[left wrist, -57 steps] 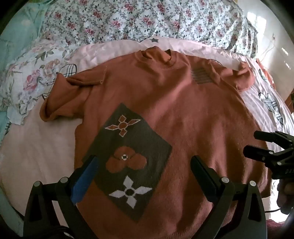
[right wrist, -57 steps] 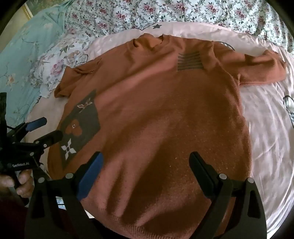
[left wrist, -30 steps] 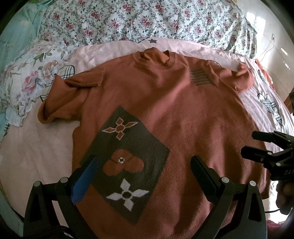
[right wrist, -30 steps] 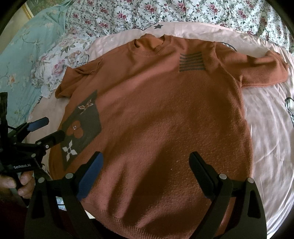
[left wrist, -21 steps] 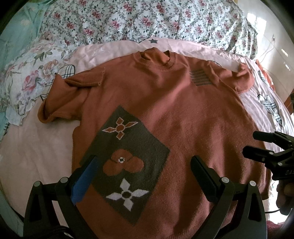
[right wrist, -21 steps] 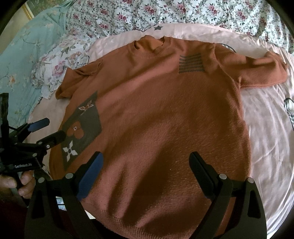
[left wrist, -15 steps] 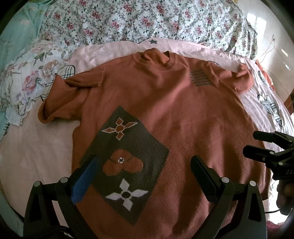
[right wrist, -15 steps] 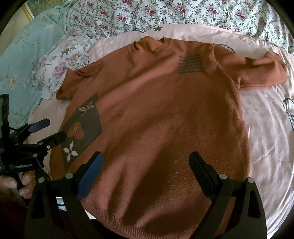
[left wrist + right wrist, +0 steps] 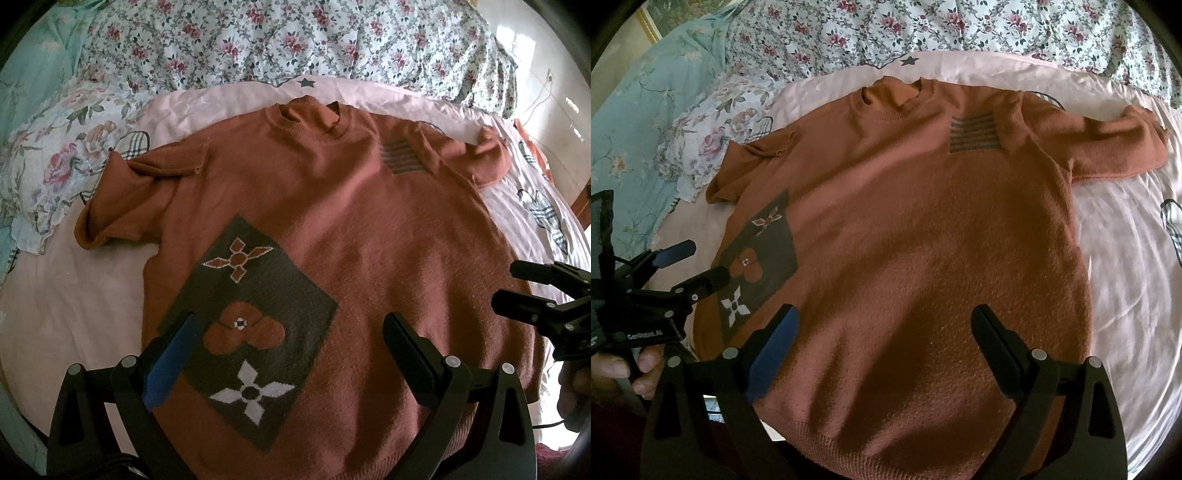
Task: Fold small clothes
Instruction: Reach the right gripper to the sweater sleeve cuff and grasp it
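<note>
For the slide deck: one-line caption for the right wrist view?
Open right gripper above a flat rust-orange sweater on a pink sheet, left gripper open at its side.

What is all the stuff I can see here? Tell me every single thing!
sweater: one, rust orange, spread flat on the pink sheet, collar at the far end
dark patch: one, brown with three flower shapes, low on the sweater's front
striped patch: one, dark lines, near one shoulder
pink sheet: one, pale pink, under the sweater
floral quilt: one, white with pink roses, beyond the collar
floral pillow: one, white with big flowers, beside a sleeve
teal cloth: one, blue-green, far side edge
left tongs: one pair, black, open above the sweater
right tongs: one pair, black, open above the hem
hand: one, holding the left tongs
</note>
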`<move>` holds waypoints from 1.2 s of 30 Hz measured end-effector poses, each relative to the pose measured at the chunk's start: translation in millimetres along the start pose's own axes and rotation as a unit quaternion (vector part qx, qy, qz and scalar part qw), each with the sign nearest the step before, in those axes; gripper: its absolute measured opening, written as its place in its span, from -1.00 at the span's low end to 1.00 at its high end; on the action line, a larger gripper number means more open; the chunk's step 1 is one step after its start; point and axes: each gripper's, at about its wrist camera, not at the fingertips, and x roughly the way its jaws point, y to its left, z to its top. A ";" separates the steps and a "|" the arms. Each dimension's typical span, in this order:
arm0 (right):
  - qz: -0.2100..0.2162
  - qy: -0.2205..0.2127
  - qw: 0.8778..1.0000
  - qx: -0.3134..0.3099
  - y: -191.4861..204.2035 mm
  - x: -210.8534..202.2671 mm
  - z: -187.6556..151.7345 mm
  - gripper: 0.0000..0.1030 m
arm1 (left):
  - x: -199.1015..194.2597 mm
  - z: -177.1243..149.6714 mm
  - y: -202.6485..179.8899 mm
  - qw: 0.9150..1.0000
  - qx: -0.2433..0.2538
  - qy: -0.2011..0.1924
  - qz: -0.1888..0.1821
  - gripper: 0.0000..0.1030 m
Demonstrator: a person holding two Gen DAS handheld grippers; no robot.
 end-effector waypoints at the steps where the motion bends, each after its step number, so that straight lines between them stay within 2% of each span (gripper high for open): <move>1: 0.004 0.002 1.000 0.002 -1.1 1.9 0.2 0.83 | -0.8 -0.4 -0.2 1.000 0.000 -0.013 0.000 0.94; 6: 0.010 0.000 1.000 0.008 -2.4 -1.2 2.2 0.83 | 1.4 -0.5 -0.3 0.999 -0.005 -0.037 -0.007 0.94; 7: 0.025 0.002 1.000 0.015 -4.9 0.7 2.8 0.83 | 2.6 -0.1 -0.3 0.999 -0.005 -0.042 -0.007 0.94; 12: 0.039 -0.017 0.999 0.030 -21.9 -0.1 7.8 0.83 | 7.6 8.8 0.9 0.999 -0.014 -0.025 -0.017 0.95; 21: 0.022 -0.036 0.996 0.076 -76.0 -6.0 24.7 0.83 | 21.5 34.8 -6.4 0.999 -0.014 -0.021 -0.020 0.95; 30: 0.003 -0.063 0.984 0.166 -175.8 -15.5 47.5 0.83 | 38.2 74.9 -12.5 0.999 -0.027 -0.021 -0.020 0.95; 36: -0.030 -0.103 0.960 0.257 -287.7 -21.7 73.7 0.83 | 52.3 103.5 -11.6 0.998 -0.052 -0.018 -0.029 0.95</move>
